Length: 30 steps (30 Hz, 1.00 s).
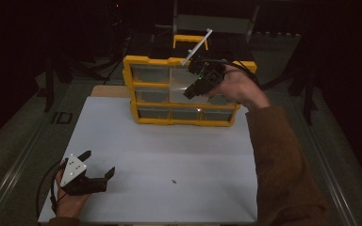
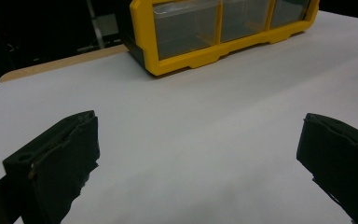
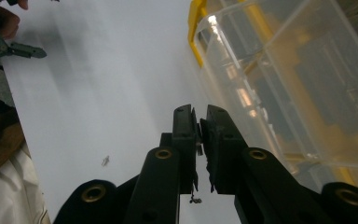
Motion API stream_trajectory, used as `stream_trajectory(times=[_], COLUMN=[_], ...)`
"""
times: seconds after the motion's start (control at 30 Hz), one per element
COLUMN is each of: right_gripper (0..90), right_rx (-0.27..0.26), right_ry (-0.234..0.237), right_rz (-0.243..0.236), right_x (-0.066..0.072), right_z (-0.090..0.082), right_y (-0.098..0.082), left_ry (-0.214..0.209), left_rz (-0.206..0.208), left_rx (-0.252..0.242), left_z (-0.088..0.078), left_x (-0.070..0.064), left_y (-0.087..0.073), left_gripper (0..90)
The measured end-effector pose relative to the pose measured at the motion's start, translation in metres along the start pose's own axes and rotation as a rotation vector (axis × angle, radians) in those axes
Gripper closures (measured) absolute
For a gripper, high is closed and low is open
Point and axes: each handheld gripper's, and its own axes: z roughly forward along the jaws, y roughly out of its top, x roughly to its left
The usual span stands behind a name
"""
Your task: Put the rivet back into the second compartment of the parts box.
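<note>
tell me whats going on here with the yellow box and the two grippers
A person works at a white table with a gripper in each hand. The right gripper, jaws nearly shut, is up at the yellow drawer organizer, beside a clear drawer. The left gripper rests open near the table's front corner, holding nothing.

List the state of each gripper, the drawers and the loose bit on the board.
Left gripper: open, low over the board.
Right gripper: shut, raised at the organizer.
Clear drawer: seems pulled out.
Bottom drawers: shut.
Small part: lying loose on the board.
</note>
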Motion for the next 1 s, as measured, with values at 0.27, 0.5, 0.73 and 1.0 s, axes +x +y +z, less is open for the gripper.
stream_trajectory(times=[0.27,0.5,0.73,1.0], right_gripper=[82.6,82.6,82.6,82.6], right_rx=[-0.020,-0.040,-0.039,-0.043], right_ry=[-0.008,-0.018,-0.042,-0.073], right_rz=[0.022,0.062,0.106,0.157], right_x=[-0.006,-0.014,-0.021,-0.028], right_z=[-0.011,-0.019,-0.022,-0.023], right_y=[0.006,0.010,0.012,0.012], left_ry=[0.001,0.001,0.002,0.002], left_rz=[0.002,0.002,0.000,0.001], left_rx=[0.002,0.001,-0.002,-0.002], left_z=[0.000,0.000,0.000,0.000], left_x=[0.000,0.000,0.000,0.000], left_y=[0.000,0.000,0.000,0.000], left_gripper=[0.0,0.0,0.0,0.0])
